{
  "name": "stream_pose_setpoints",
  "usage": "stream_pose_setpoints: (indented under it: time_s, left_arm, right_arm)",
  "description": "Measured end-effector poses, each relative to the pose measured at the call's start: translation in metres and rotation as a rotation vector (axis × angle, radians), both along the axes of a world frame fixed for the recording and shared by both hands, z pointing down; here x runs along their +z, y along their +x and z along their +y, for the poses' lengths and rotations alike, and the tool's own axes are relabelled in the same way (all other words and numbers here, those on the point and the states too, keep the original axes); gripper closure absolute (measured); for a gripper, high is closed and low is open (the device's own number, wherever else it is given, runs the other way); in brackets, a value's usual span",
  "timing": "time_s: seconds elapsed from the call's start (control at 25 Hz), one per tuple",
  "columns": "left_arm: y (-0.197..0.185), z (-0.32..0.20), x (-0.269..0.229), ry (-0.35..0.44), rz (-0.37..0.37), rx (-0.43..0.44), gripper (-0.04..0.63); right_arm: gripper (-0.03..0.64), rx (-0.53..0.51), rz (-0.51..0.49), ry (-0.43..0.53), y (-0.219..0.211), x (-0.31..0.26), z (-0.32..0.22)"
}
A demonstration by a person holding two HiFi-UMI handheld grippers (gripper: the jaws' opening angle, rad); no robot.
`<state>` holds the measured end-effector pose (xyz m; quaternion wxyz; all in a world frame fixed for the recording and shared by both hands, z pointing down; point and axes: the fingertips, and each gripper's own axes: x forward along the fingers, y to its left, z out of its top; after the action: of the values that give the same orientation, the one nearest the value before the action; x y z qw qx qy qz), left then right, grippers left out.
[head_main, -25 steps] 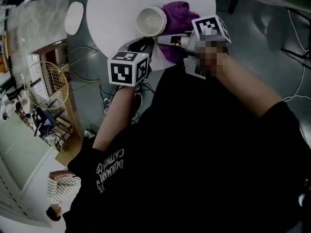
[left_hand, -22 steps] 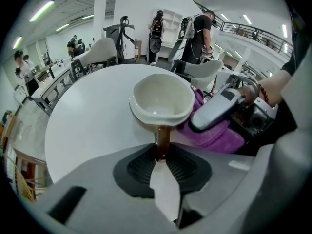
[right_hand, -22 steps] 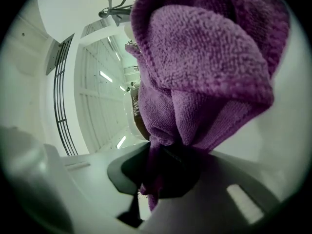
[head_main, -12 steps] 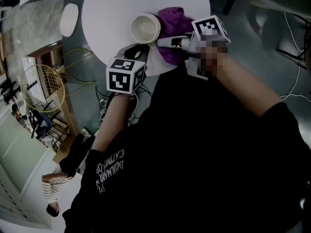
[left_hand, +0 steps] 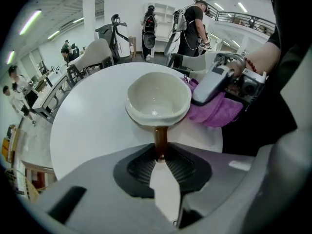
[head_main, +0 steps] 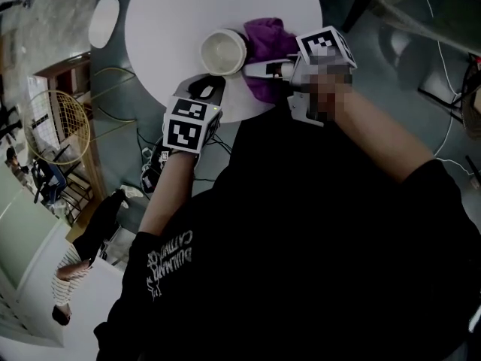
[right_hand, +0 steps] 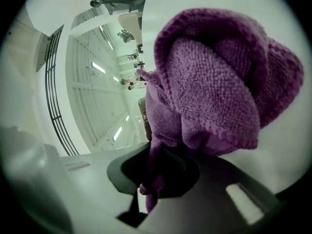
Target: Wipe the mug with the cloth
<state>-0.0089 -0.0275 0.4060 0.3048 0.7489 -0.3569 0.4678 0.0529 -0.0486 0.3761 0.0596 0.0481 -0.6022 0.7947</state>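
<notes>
A cream mug (head_main: 223, 52) with a brown handle (left_hand: 160, 139) stands upright on the round white table (head_main: 173, 13), near its front edge. My left gripper (head_main: 211, 83) is shut on that handle, and the pads (left_hand: 181, 168) pinch it from both sides. A purple cloth (head_main: 267, 37) hangs bunched just right of the mug, against its side. My right gripper (head_main: 254, 67) is shut on the cloth (right_hand: 219, 82), with a fold caught between the jaws (right_hand: 155, 177). From the left gripper view the mug (left_hand: 158, 99) looks empty, and the cloth (left_hand: 215, 112) sits beside its rim.
A white oval object (head_main: 104, 21) lies off the table's left side. A round wire frame (head_main: 64, 130) and cables (head_main: 150, 164) are on the floor to the left. Several people (left_hand: 192, 26) and chairs (left_hand: 97, 52) are beyond the table's far edge.
The head view has shifted a little, so the table and mug sit lower in the picture. Both grippers keep their holds and their places relative to the mug.
</notes>
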Motion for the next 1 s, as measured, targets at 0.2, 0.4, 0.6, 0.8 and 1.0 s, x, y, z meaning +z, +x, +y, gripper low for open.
stream_pose_setpoints:
  time_s: [0.2,0.4,0.6,0.8,1.0]
  left_arm:
    - [-0.009,0.011,-0.001,-0.006,-0.015,-0.002,0.526]
    - [-0.015,0.022,0.001,-0.007,-0.03,0.0,0.526]
    - [-0.019,0.03,-0.002,-0.004,-0.035,-0.005,0.526]
    - [-0.017,0.04,-0.001,0.007,-0.028,-0.014,0.525]
    - [-0.019,0.046,-0.001,0.011,-0.047,-0.011,0.526]
  right_arm:
    - [0.592,-0.04,0.007,0.001,-0.002,-0.003,0.002]
    - [0.592,-0.073,0.006,-0.002,-0.003,-0.002,0.005]
    - [0.592,-0.094,-0.004,0.004,-0.006,-0.005,0.005]
    - [0.592,-0.118,0.002,0.019,-0.006,-0.006,0.007]
    - [0.591,-0.142,0.011,0.021,-0.008,-0.005,0.005]
